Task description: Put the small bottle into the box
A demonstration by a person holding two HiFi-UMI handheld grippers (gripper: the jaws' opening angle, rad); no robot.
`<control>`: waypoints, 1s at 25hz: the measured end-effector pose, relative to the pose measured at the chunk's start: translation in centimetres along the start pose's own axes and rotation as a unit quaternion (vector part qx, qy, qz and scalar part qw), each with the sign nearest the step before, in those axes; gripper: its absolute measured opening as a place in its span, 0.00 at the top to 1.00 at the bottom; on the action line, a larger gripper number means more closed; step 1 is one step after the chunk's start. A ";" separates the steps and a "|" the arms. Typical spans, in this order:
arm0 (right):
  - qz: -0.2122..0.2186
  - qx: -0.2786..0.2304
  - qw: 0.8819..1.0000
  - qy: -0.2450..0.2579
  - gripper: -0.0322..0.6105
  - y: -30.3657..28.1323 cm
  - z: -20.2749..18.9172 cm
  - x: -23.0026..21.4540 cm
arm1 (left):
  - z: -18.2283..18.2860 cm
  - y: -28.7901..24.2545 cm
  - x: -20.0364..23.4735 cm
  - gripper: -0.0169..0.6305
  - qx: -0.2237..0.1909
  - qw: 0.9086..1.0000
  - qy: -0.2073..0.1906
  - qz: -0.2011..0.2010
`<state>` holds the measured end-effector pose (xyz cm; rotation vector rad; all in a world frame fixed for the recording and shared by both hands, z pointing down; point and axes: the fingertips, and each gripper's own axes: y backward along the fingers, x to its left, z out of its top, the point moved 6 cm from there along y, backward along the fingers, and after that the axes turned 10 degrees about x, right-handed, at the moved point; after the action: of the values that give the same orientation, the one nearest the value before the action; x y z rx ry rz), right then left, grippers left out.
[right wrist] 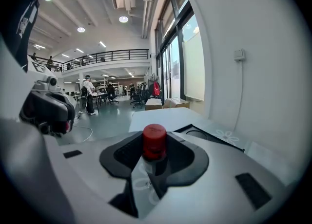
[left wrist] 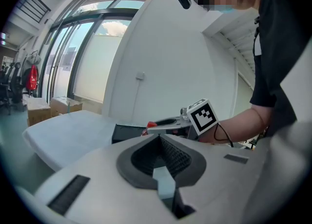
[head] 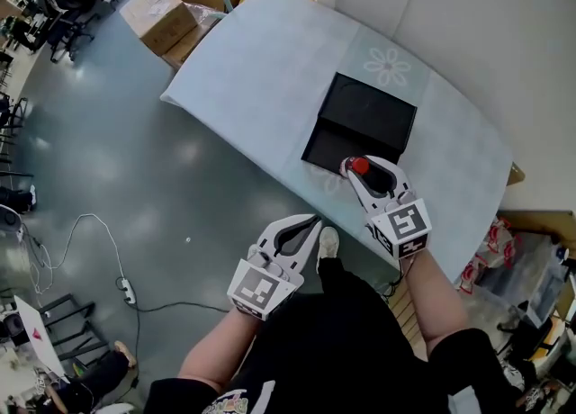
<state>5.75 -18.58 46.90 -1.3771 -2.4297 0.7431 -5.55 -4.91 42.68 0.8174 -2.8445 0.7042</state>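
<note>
The small clear bottle with a red cap (head: 359, 166) stands upright between the jaws of my right gripper (head: 365, 166), which is shut on it at the near edge of the table. In the right gripper view the red cap (right wrist: 154, 141) rises above the pads of that gripper (right wrist: 155, 156). The black box (head: 362, 122) lies open on the table just beyond, and it shows in the right gripper view (right wrist: 210, 133) and the left gripper view (left wrist: 127, 133) too. My left gripper (head: 314, 220) hangs over the floor short of the table, shut and empty (left wrist: 159, 138).
The table (head: 261, 70) has a pale cloth with flower prints. Cardboard boxes (head: 160, 14) stand on the floor at its far end. A power strip with its cable (head: 127, 291) lies on the grey floor at left. Bags (head: 490, 255) sit by the wall at right.
</note>
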 end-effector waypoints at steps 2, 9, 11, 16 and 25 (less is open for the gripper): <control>0.004 0.007 1.000 0.001 0.72 -1.1 -0.6 -1.0 | 0.1 -0.8 0.4 0.96 0.003 1.000 0.005 0.006; 0.017 0.038 0.999 0.019 0.72 -4.9 -2.4 -2.6 | -0.4 -2.4 1.5 0.96 0.016 0.999 0.026 0.025; 0.021 0.046 0.998 0.026 0.72 -5.7 -3.0 -2.8 | -0.7 -2.7 1.6 0.96 0.018 0.999 0.028 0.029; 0.033 0.064 0.997 0.027 0.72 -7.4 -4.1 -3.3 | -0.8 -3.3 2.1 0.96 0.021 0.998 0.036 0.038; 0.040 0.074 0.996 0.031 0.72 -8.6 -4.9 -3.6 | -1.4 -3.5 2.7 0.96 0.027 0.997 0.052 0.048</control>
<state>3.61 -23.75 55.81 -1.4237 -2.2351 0.8682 -6.02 -8.21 45.92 0.6344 -2.7976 0.8138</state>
